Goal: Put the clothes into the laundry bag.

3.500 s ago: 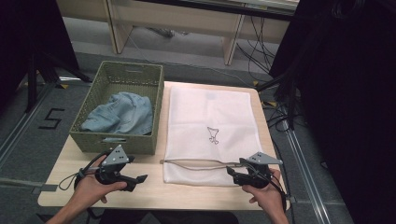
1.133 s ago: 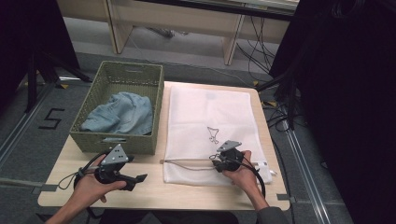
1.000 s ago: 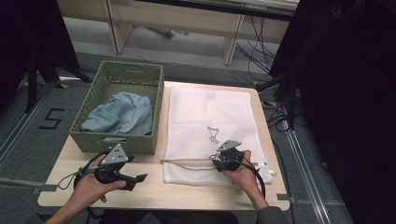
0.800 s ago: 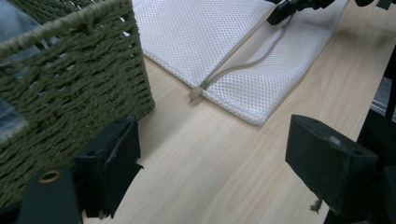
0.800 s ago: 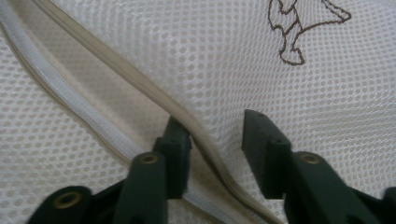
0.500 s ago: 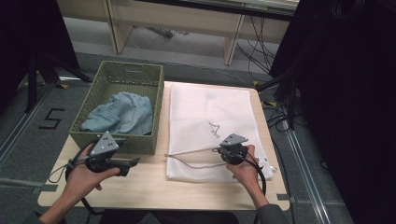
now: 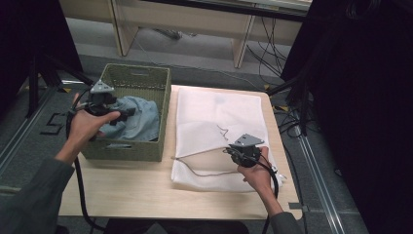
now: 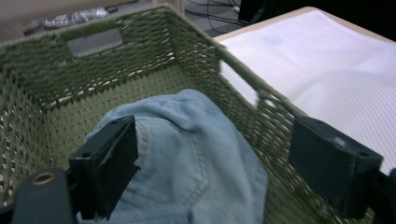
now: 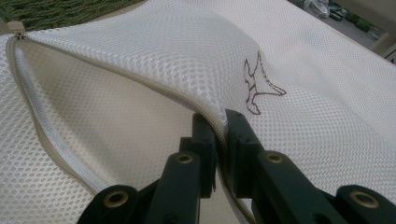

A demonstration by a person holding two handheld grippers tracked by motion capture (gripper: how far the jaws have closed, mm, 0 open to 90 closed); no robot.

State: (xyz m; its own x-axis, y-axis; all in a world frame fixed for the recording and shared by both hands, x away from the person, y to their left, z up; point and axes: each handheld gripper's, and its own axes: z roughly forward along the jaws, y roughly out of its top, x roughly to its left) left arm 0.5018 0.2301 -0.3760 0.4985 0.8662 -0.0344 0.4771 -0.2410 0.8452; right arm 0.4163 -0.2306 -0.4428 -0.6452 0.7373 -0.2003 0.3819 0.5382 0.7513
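A white mesh laundry bag (image 7: pixel 219 122) lies flat on the right half of the table. My right gripper (image 7: pixel 239 155) is shut on the bag's upper layer at the zipper edge (image 9: pixel 140 84) and holds it raised, so the mouth gapes; the jaws pinch the mesh (image 9: pixel 220 122). A green woven basket (image 7: pixel 146 78) stands to the left with blue denim clothing (image 7: pixel 141 122) inside. My left gripper (image 7: pixel 125 113) hovers open over the basket. Its jaws (image 8: pixel 215 154) straddle the denim (image 8: pixel 187 158) without touching it.
The light wooden table (image 7: pixel 131 192) has bare room in front of the basket. Black stands and cables (image 7: pixel 297 112) crowd the right edge. A wooden bench's legs (image 7: pixel 241 44) stand on the grey floor behind. The bag (image 8: pixel 327 60) lies just past the basket wall (image 8: pixel 243 93).
My left hand has left the table's front and swung up and over the basket. My right gripper has closed on the bag's upper edge and lifted it slightly, opening the mouth.
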